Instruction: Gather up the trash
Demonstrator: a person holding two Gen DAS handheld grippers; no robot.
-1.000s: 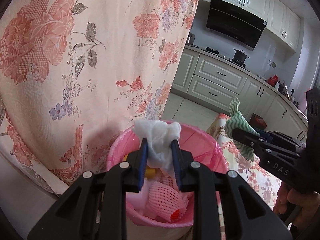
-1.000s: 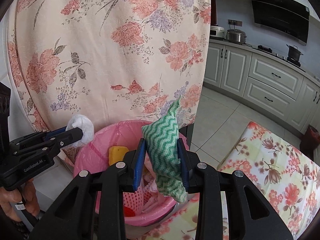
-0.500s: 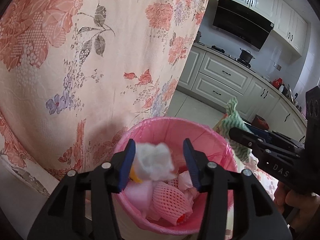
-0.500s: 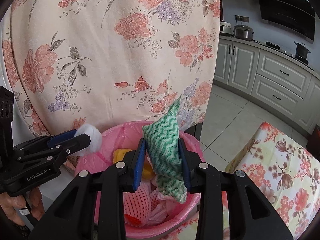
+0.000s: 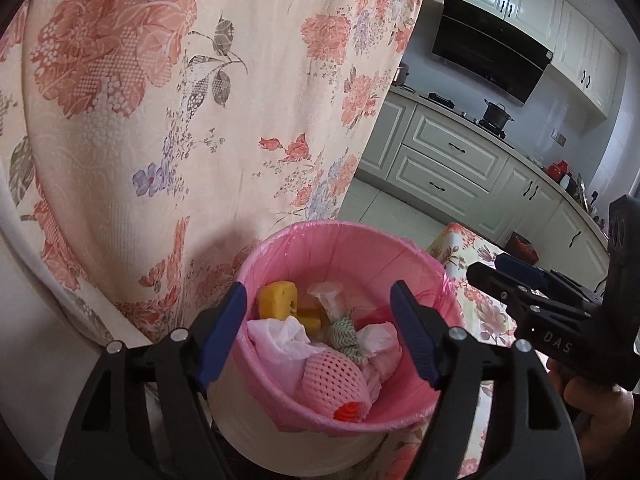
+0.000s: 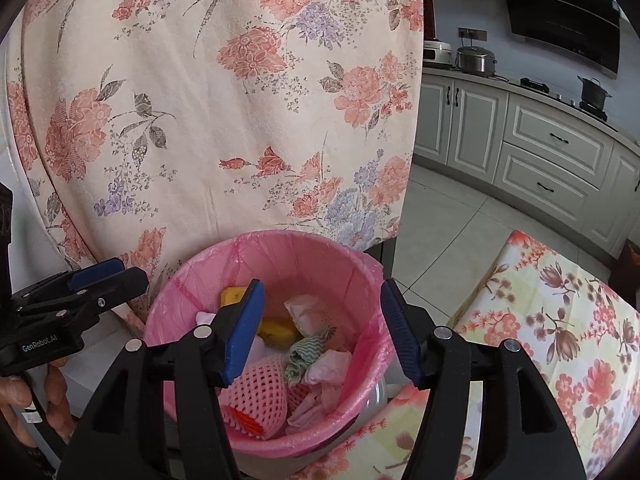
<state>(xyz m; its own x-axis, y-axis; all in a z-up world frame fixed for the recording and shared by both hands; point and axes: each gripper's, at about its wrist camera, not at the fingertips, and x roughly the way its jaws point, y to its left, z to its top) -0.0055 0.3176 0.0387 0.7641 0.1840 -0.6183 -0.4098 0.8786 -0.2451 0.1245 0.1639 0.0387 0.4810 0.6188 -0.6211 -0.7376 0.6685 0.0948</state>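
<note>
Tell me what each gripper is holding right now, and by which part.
Nothing. The left gripper and right gripper are both opening with nothing between them; the green cloth and white tissue lie in the pink bin.

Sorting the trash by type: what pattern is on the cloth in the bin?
Green and white zigzag stripes on the cloth; clearest in the right wrist view.

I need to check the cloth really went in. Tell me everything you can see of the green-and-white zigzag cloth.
The green-and-white zigzag cloth is a thin woven-looking wipe with a wavy stripe pattern, crumpled into a small wad. It lies inside the pink-lined bin, on top of the pile, touching white tissue, a pink foam net sleeve and a yellow sponge behind it. Neither gripper touches it.
</note>
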